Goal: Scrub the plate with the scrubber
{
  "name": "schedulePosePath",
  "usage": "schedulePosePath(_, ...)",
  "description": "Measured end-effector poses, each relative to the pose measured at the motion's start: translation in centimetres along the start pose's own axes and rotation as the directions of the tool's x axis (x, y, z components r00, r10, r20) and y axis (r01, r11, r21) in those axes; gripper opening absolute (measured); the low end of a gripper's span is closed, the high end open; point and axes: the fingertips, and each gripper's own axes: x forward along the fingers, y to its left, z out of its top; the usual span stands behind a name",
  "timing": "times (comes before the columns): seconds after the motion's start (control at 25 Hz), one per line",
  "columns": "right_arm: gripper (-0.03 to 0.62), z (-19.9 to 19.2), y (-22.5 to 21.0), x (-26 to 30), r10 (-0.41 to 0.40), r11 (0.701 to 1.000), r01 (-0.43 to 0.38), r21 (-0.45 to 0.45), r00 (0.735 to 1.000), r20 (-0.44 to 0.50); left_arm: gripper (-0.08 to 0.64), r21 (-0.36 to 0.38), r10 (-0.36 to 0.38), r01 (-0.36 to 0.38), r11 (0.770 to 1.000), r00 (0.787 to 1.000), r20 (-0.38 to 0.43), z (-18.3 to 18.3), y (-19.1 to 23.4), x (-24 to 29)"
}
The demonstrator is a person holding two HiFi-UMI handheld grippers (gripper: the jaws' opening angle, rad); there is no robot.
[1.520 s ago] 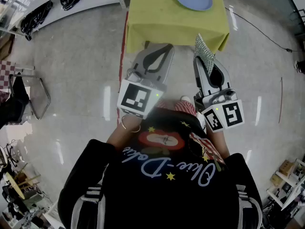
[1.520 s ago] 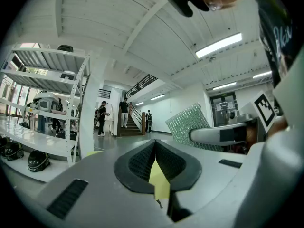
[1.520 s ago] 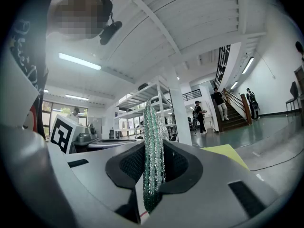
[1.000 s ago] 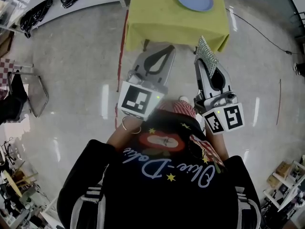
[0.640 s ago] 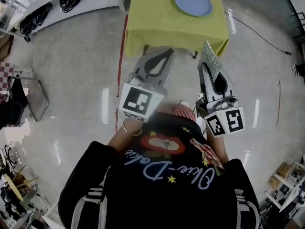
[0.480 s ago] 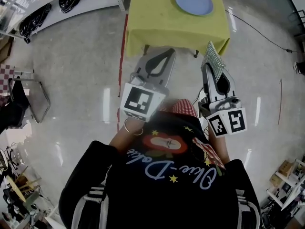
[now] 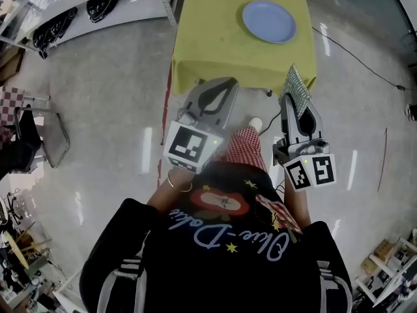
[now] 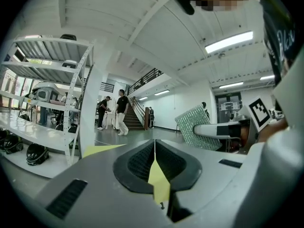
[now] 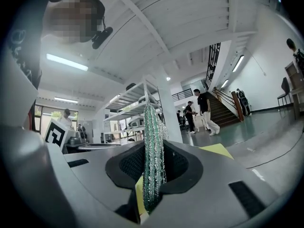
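A blue plate (image 7: 269, 21) lies on the far right part of a table under a yellow cloth (image 7: 215, 31). My right gripper (image 7: 296, 96) is shut on a glittery green scrubber (image 7: 295, 89) (image 9: 153, 160), which stands on edge between the jaws and sticks out past them. It hangs in front of the table's near right corner, short of the plate. My left gripper (image 7: 225, 85) (image 8: 154, 151) is shut with nothing in it, its tips just at the cloth's near edge. From the left gripper view the scrubber (image 8: 195, 127) shows at the right.
White shelving (image 7: 85, 8) with dark helmets runs along the far left. A metal chair (image 7: 45, 132) stands at the left. A cable (image 7: 355, 47) trails over the shiny floor at the right. Several people stand by a staircase (image 9: 223, 110) in the distance.
Both grippers and the person have moved forward toward the yellow table, which now sits closer in the head view. The scrubber stays clamped in the right gripper.
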Motion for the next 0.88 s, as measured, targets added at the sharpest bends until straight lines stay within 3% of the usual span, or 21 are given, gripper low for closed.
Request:
schedulePosePath(0.68, 0.060, 4.3, -11.1, 12.5, 0.110, 0.994, -0.110, 0.013, 0.994, -0.020, 0.005, -0.006, 0.125, -0.125, 0.992, 0.992, -0.036, 3.8, 7.1, 12.2)
schedulePosePath(0.88, 0.060, 2.2, -15.7, 13.8, 0.116, 0.993, -0.114, 0.035, 0.991, -0.063, 0.005, -0.021, 0.139, -0.141, 0.990, 0.987, -0.083, 1.5, 7.5, 16.8)
